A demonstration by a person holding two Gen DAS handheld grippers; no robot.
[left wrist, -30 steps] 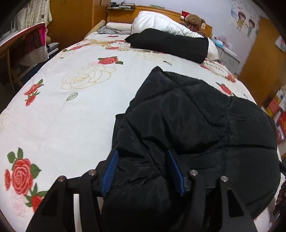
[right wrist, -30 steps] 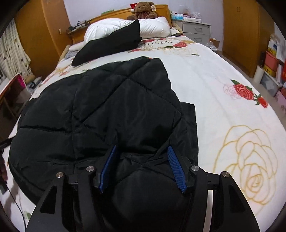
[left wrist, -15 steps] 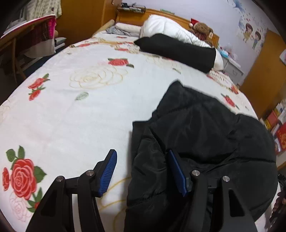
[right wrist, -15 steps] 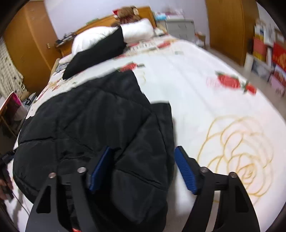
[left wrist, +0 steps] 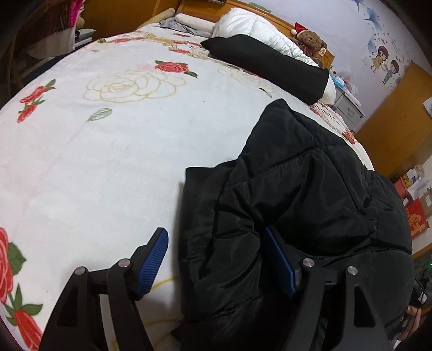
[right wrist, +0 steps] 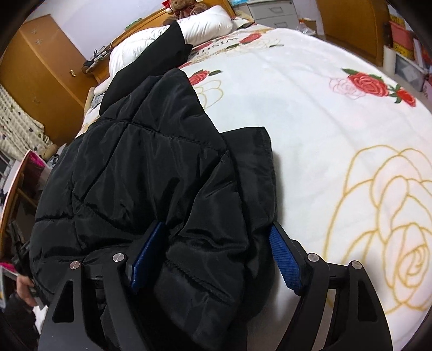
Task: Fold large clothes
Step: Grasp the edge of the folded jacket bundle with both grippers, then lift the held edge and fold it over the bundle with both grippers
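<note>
Lying on the rose-print bedspread (left wrist: 113, 167), the black puffer jacket (left wrist: 310, 194) has 1 folded edge bunched between each claw's 2 blue pads. The left gripper (left wrist: 216, 259) has just been opening; its left pad stands clear over the bedspread, so nothing is clamped. The right gripper (right wrist: 216, 256) gapes wide too, its jaws having just spread, the jacket (right wrist: 151, 167) loose between them.

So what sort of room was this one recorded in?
A home bedroom, almost certainly. A large bed with a rose-print blanket fills the view, white pillows and a teddy bear lie by the wooden headboard, and orange wooden wardrobes line the walls.
</note>
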